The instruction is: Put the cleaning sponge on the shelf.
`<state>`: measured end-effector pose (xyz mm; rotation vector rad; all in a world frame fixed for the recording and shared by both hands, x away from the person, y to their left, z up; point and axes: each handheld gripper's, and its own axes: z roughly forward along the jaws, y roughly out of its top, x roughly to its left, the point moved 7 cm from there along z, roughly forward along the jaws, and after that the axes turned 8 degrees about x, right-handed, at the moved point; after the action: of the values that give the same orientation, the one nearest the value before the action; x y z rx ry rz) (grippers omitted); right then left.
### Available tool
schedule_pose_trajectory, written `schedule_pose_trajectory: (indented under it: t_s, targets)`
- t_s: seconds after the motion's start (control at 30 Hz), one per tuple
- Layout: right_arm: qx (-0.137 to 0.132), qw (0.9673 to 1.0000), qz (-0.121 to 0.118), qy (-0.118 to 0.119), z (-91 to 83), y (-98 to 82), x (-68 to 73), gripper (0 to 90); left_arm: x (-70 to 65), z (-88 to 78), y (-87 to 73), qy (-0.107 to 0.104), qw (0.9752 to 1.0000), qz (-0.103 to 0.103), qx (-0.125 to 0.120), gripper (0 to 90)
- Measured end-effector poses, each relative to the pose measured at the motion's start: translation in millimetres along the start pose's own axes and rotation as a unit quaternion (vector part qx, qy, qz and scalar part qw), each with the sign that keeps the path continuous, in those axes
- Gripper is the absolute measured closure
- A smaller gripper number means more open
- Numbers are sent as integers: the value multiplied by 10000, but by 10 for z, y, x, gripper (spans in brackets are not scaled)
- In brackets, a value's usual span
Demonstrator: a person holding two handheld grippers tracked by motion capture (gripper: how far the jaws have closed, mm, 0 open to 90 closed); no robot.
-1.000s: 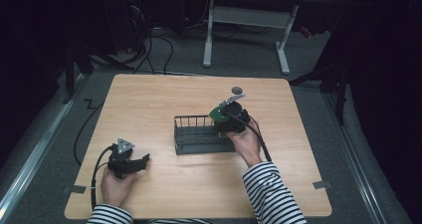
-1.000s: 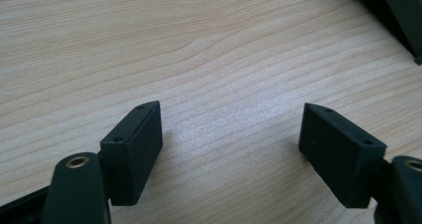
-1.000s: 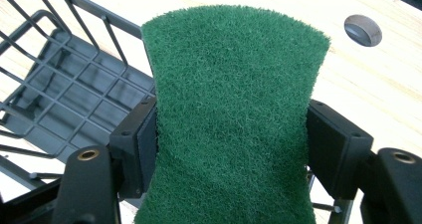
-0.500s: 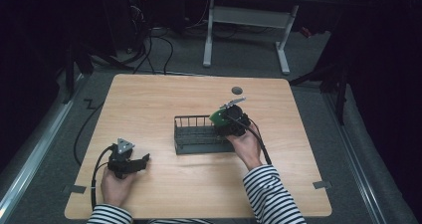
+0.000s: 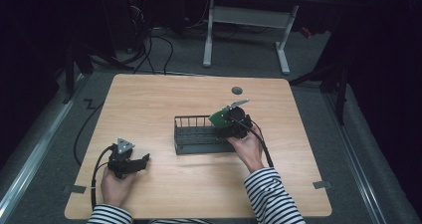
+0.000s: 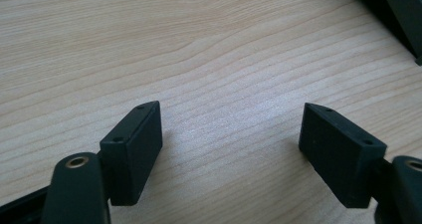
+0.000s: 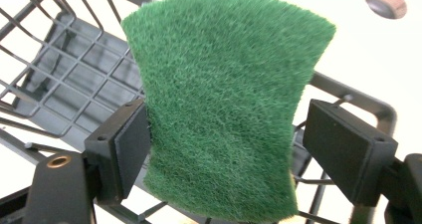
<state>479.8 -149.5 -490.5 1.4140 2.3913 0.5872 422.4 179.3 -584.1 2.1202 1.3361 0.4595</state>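
Left gripper rests on the pale wooden table, jaws wide apart with bare wood between them. Right gripper: jaws have just been opening; the green waisted scouring sponge stands between them, against the left pad, clear of the right one. Behind the jaws and the sponge sits the black wire rack; beyond it, a round grommet hole.
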Motion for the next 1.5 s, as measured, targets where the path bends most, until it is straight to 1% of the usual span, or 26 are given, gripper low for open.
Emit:
schedule_pose_trajectory:
  t_s: [0.07,0.13,0.2,0.27,0.5,0.57,0.63,0.77,1.0,1.17,1.23,1.33,1.43,1.5]
  targets:
    - [-78,9999,19,88,-43,-1,-8,181,0,0,0,-2,10000,2,1,255]
    - [-143,9998,60,127,-91,-6,-20,177,0,0,0,-2,10000,2,1,255]
    - [-264,9994,112,207,-163,-10,-44,178,0,0,0,-2,10000,0,0,255]
    - [-360,9990,115,222,-230,-19,-75,180,0,0,0,-3,10000,1,1,255]
    - [-585,9975,298,277,-429,-99,-220,190,0,0,0,-3,10000,-1,-1,255]
    - [-690,9966,358,287,-488,-126,-265,199,0,0,0,-2,10000,0,0,255]
    - [-796,9952,450,349,-539,-162,-310,206,0,0,0,-2,10000,-1,-1,255]
    - [-850,9937,613,393,-604,-265,-418,210,0,0,0,-1,10000,-1,0,255]
    - [-1079,9905,759,383,-805,-385,-574,217,0,0,0,-1,10000,0,0,255]
    - [-1274,9874,851,403,-956,-482,-667,232,0,0,0,-2,10000,0,0,255]
    - [-1313,9862,915,424,-991,-543,-705,234,0,0,0,-2,10000,-1,-1,255]
    - [-1309,9853,1015,412,-1025,-637,-771,236,0,0,0,-2,10000,-1,0,255]
    - [-1397,9832,1084,447,-1070,-710,-826,245,0,0,0,-2,10000,-2,0,255]
    - [-1406,9827,1121,436,-1091,-763,-852,246,0,0,0,-2,10000,-2,0,255]
